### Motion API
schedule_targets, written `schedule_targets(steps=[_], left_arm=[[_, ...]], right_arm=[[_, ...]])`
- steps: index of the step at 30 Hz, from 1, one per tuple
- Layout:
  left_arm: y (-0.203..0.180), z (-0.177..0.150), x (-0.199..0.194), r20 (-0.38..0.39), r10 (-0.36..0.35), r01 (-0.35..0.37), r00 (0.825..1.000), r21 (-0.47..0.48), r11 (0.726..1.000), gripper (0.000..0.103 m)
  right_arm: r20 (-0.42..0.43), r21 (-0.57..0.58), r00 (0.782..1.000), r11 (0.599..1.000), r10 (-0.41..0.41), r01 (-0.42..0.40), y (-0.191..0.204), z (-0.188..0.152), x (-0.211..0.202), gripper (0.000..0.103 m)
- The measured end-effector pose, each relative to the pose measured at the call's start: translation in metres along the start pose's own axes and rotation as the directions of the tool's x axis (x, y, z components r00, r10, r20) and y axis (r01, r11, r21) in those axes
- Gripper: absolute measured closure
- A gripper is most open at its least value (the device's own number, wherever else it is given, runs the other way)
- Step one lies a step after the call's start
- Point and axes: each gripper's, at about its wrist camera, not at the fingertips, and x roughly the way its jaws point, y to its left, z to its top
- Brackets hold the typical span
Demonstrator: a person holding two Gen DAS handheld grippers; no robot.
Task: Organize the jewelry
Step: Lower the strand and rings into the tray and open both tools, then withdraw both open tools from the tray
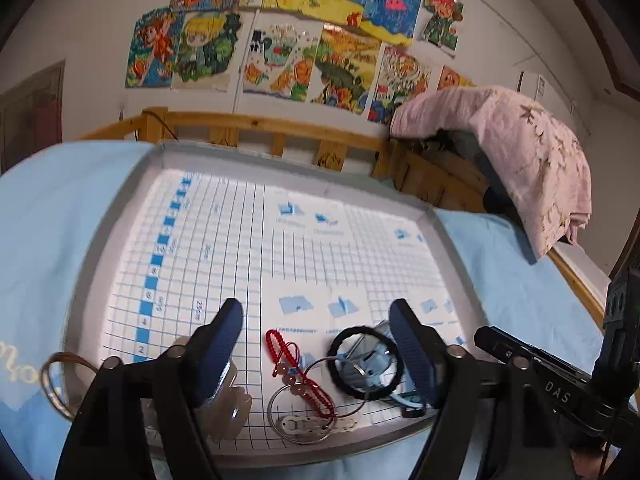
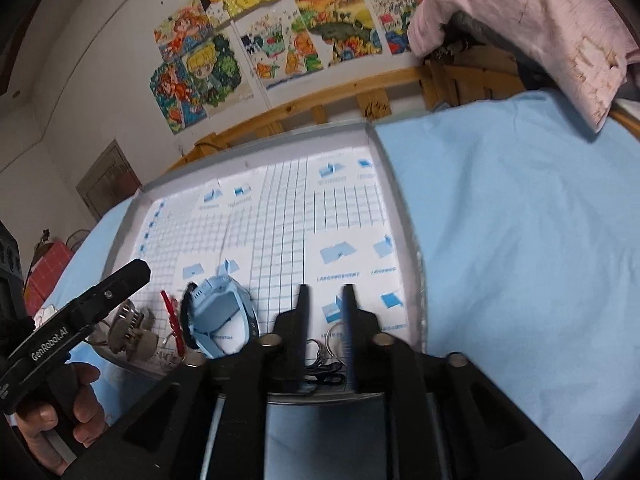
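Left gripper [image 1: 316, 312]: fingers [image 1: 222, 344] spread wide, released, holding nothing. Between them, at the tray's near edge, lies the jewelry. At 6 o'clock in the left wrist view sits one large metal ring [image 1: 298, 414], with one red braided bracelet [image 1: 290, 364] draped across it. At 5 o'clock, just beside the right finger, one black hair tie [image 1: 366, 362] circles part of one pale blue jewelry box [image 1: 370, 364]; whether the finger touches it cannot be told. At 7 o'clock, partly behind the left finger, lies one translucent hair clip [image 1: 230, 408]. One further ring [image 1: 60, 384] rests at 8 o'clock on the blue sheet [image 1: 52, 216], outside the tray [image 1: 104, 240].

Right gripper [image 2: 326, 300]: fingers [image 2: 301, 320] drawn to a narrow gap, almost parallel, with nothing visibly clamped. Just behind them at 6 o'clock lie thin metal rings [image 2: 334, 340] and a small black looped item [image 2: 326, 374]; their count cannot be told. The box appears at 8 o'clock in this view, the left gripper at 9 o'clock.

Farther off, the tray's gridded white lining runs to 12 o'clock. Beyond it stand a wooden bed rail [image 1: 256, 128], one pink cloth [image 1: 516, 160] at 2 o'clock, and coloured drawings [image 1: 280, 36] on the wall.
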Motion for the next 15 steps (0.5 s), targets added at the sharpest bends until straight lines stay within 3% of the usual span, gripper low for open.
schedule_targets(steps=[1,5,10,15], left_arm=[[-0.002,0.001,-0.007,0.016,0.003,-0.003,1.0,0.003,1.0,0.018],[-0.01,0.005,-0.044,0.098,0.006,-0.008,0.995,0.014,1.0,0.003],[-0.013,0.01,-0.093,0.186,0.004,-0.008,0.983,0.018,1.0,0.0],[-0.017,0.01,-0.149,0.261,0.013,-0.026,0.965,0.046,0.999,0.0]], right_arm=[[0.017,-0.004,1.0,1.0,-0.004,0.004,0.001,0.001,-0.006,0.072],[0.107,-0.034,0.994,0.999,-0.009,0.013,0.008,0.006,-0.039,0.061],[0.238,-0.093,0.971,0.995,0.0,0.023,0.025,0.013,-0.097,0.032],[0.352,-0.144,0.935,0.989,0.034,0.018,0.044,0.008,-0.159,0.016]])
